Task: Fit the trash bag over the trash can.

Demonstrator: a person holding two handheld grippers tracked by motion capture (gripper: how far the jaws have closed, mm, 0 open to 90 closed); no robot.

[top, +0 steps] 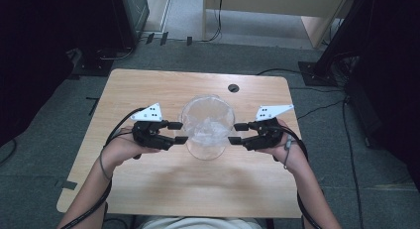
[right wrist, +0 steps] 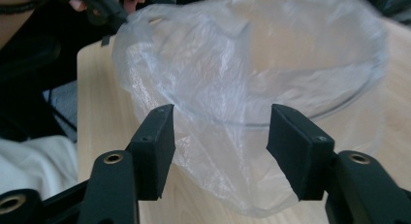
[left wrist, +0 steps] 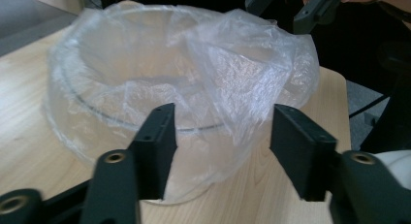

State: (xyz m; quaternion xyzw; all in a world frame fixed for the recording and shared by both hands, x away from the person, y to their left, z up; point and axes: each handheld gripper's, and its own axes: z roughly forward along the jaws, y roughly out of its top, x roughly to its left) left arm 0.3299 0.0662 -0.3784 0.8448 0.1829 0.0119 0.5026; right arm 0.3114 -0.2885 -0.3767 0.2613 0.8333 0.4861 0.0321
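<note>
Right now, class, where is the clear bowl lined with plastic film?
In the high view the bowl stands mid-table, just short of the cable hole, between the left gripper and the right gripper.

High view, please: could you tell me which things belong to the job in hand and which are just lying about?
Job in hand:
bowl
plastic film
left tool
right tool

Lying about:
table
cable hole
floor cables
</note>
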